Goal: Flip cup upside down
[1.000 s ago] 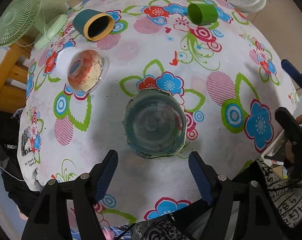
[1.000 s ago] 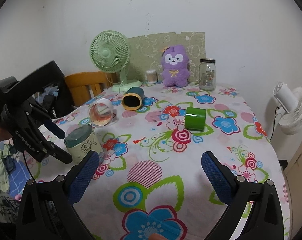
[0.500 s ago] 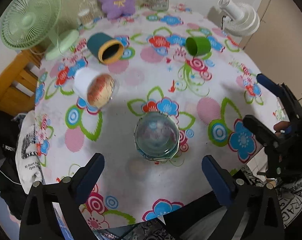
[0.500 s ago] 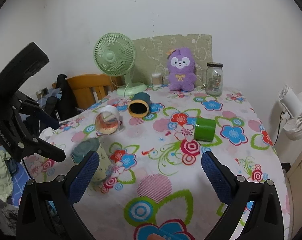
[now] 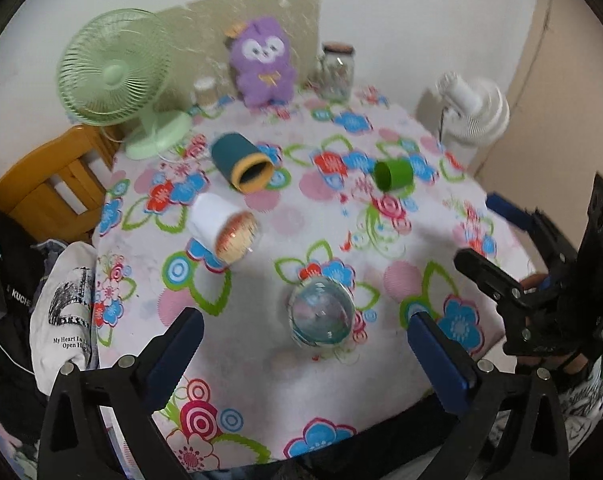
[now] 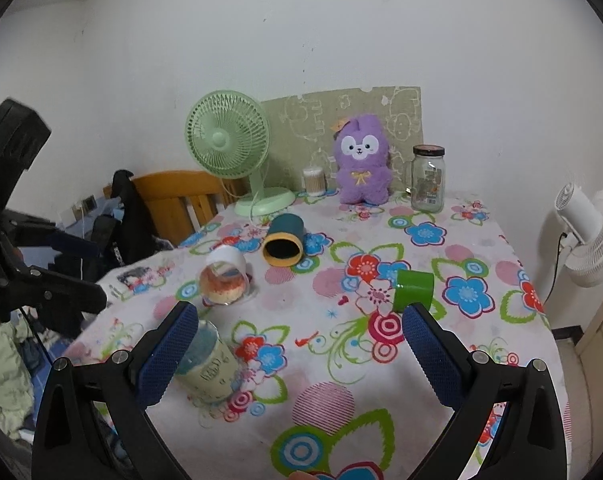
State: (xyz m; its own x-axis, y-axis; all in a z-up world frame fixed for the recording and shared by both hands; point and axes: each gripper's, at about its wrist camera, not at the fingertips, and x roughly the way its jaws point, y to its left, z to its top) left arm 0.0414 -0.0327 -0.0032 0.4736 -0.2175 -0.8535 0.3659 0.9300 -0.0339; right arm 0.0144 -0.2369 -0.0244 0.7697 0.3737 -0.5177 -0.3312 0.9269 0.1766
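I see the pale green translucent plastic cup (image 5: 322, 315) standing mouth down on the flowered tablecloth (image 5: 309, 216), its flat base facing up, close to the table edge nearest me. A second ago my left gripper (image 5: 301, 344) hovered tight over that cup; it has since pulled back and up, jaws spread wide and holding nothing, so I judge the flip finished and the cup released. My right gripper (image 6: 299, 340) is also wide open and empty, and the cup (image 6: 205, 364) sits just beside its left finger. Beyond the cup lie three more cups on their sides: one white cup with a clear patterned mouth (image 5: 225, 230), one teal cup with a yellow rim (image 5: 241, 162), one small green cup (image 5: 393, 175). Farther behind the cup, along the wall, stand one green desk fan (image 6: 237, 160), one purple plush toy (image 6: 361, 160), one glass jar (image 6: 427, 178) and one small container of cotton swabs (image 6: 314, 180). One white fan (image 6: 585, 236) stands off the table, right of the cup.
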